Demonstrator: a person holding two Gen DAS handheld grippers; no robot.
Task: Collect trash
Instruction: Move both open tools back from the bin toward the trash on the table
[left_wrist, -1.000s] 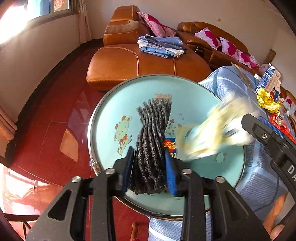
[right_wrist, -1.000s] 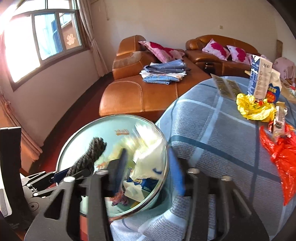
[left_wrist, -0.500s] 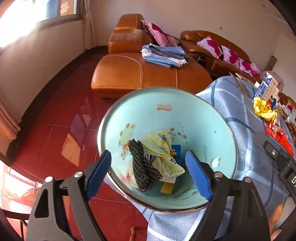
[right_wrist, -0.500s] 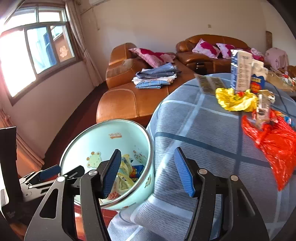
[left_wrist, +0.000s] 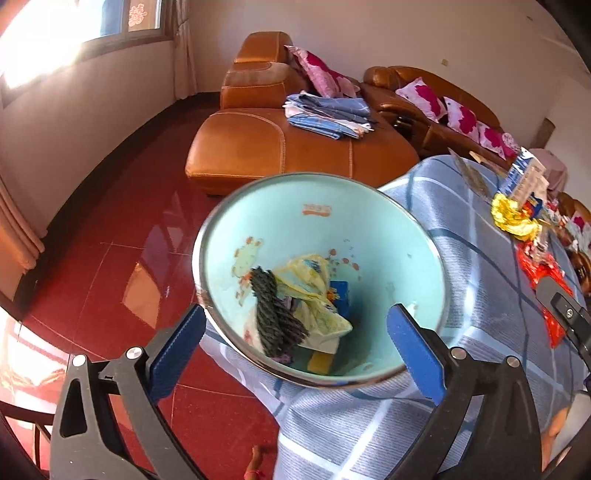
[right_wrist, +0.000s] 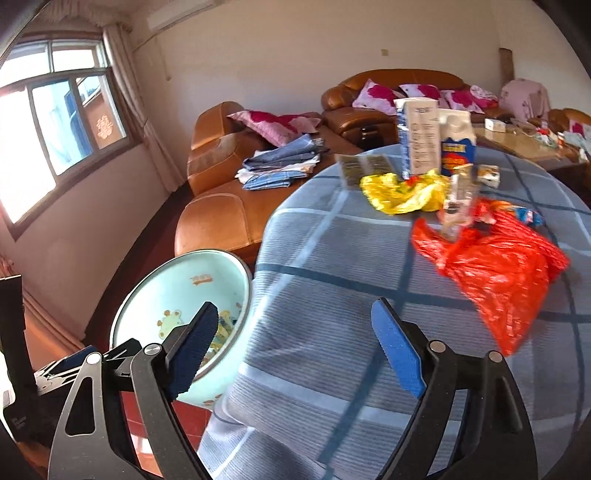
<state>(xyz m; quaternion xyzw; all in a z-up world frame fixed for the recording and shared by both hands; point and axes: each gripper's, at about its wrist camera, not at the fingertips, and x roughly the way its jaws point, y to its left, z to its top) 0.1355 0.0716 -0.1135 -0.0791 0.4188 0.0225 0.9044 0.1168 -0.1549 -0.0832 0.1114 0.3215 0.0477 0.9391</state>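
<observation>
Between the left gripper (left_wrist: 295, 345) pads: nothing. Jaws are spreading, blue pads (left_wrist: 415, 347) standing either side of the near rim of the pale-blue enamel basin with a steel rim (left_wrist: 369, 236), clear of it. Dark twisted rope bundle (left_wrist: 275, 317) lies in the basin bottom, touching a crumpled yellow printed wrapper (left_wrist: 314, 295); small blue and yellow packets are under the wrapper, partly hidden. Basin sits just off the left edge of the round table under a blue-grey checked cloth (right_wrist: 332, 295), over red tiled floor (left_wrist: 110, 258).

Right gripper (right_wrist: 295, 345) jaws also opening, nothing between them, hanging over the near-left part of the cloth; its left pad (right_wrist: 194, 347) overlaps the basin rim in view, contact cannot be told.

Trash on the table: crumpled red plastic bag (right_wrist: 495, 266) toward the right edge, crumpled yellow plastic bag (right_wrist: 402, 192) at the far side, white-and-blue cartons (right_wrist: 421, 144) upright just behind it, small clear wrapper between the bags, blurred.

Beyond: orange leather sofa (left_wrist: 280, 147) with folded blue cloths (left_wrist: 328, 116).
</observation>
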